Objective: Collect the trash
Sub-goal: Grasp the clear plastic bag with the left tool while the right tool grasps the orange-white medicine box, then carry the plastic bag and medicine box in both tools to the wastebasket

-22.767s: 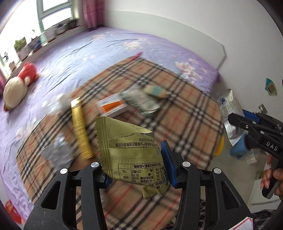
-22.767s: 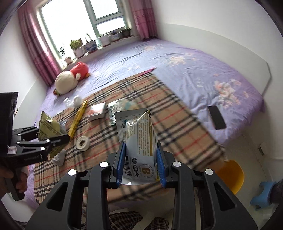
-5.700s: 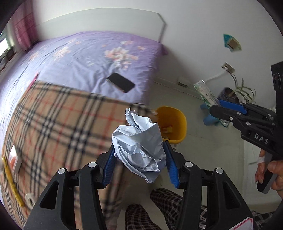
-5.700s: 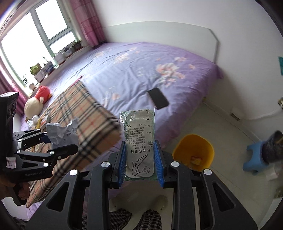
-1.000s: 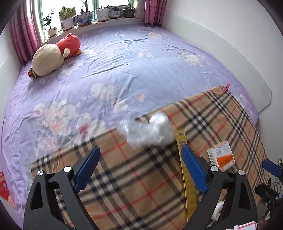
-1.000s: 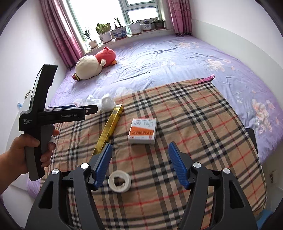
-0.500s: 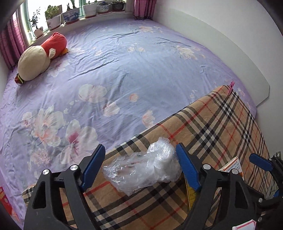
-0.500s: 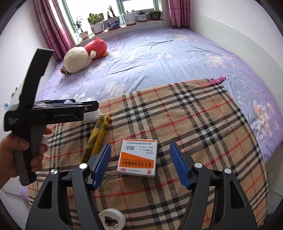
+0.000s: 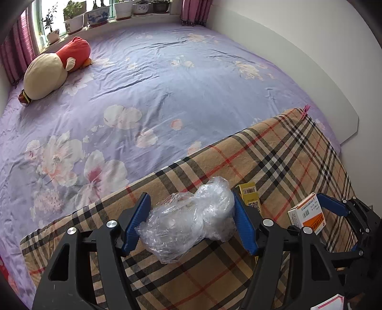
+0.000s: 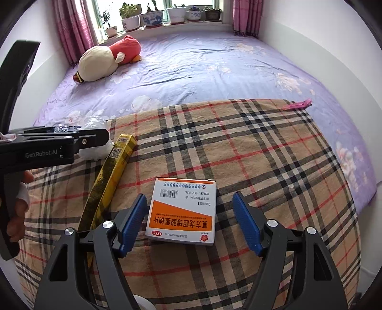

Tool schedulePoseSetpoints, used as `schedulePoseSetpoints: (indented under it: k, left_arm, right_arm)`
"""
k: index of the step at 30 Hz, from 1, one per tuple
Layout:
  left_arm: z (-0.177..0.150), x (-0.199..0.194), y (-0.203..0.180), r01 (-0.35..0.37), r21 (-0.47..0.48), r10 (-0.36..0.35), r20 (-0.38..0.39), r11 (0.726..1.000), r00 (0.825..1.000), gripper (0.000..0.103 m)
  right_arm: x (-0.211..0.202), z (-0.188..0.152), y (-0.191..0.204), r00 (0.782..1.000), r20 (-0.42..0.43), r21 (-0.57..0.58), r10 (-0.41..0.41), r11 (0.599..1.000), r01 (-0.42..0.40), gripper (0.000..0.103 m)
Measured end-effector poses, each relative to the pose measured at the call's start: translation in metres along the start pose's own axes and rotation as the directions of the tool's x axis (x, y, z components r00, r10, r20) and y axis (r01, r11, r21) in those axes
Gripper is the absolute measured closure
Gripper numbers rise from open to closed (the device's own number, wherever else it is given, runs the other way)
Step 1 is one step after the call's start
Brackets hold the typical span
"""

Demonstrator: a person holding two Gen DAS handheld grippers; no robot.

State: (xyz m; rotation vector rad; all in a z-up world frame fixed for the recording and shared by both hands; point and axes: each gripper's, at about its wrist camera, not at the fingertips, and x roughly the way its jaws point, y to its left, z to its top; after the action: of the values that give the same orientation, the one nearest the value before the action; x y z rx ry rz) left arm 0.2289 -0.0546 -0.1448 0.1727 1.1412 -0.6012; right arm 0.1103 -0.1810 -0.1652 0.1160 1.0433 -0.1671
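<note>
Two tongs straddle crumpled plastic [image 9: 191, 219], box [image 10: 182, 211].

A blanket [image 10: 262, 155] covers the lower half of both frames, lying on the bed [image 10: 214, 66]. On it, a box [image 10: 182, 212] sits lower centre, a carton [image 10: 107, 176] to its left, a bag [image 9: 191, 214] beyond that. A plush [image 10: 107, 59] lies upper left.

Purple floral bed [image 9: 167, 78] beneath bright window [image 10: 152, 4], pink curtains [image 10: 71, 26], white walls [image 9: 298, 35].
</note>
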Motion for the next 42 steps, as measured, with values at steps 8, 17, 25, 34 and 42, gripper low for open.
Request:
schedulePoseSetpoints:
  k: [8, 17, 25, 34, 42]
  left_arm:
    - [-0.019, -0.011, 0.003, 0.008, -0.033, -0.008, -0.002, 0.999, 1.0, 0.05]
    - [-0.035, -0.027, -0.004, 0.035, -0.04, -0.035, -0.006, 0.999, 0.999, 0.072]
    - [-0.045, -0.046, -0.014, 0.035, -0.041, -0.035, 0.01, 0.999, 0.999, 0.073]
    - [-0.049, -0.069, -0.043, 0.059, 0.005, -0.059, 0.025, 0.998, 0.998, 0.073]
    - [-0.051, -0.077, -0.103, 0.12, 0.12, -0.122, 0.011, 0.986, 0.992, 0.073]
  right_arm:
    - [-0.009, -0.007, -0.009, 1.0, 0.004, -0.004, 0.029, 1.0, -0.029, 0.051]
    - [-0.022, -0.016, -0.023, 0.997, -0.006, 0.061, 0.083, 0.995, -0.082, 0.051]
    - [-0.041, -0.026, -0.032, 0.993, 0.012, 0.068, 0.116, 0.991, -0.116, 0.051]
    - [-0.072, -0.039, -0.056, 0.988, 0.052, 0.103, 0.144, 0.984, -0.149, 0.051]
    - [-0.111, -0.066, -0.099, 0.987, 0.097, 0.174, 0.125, 0.975, -0.141, 0.051]
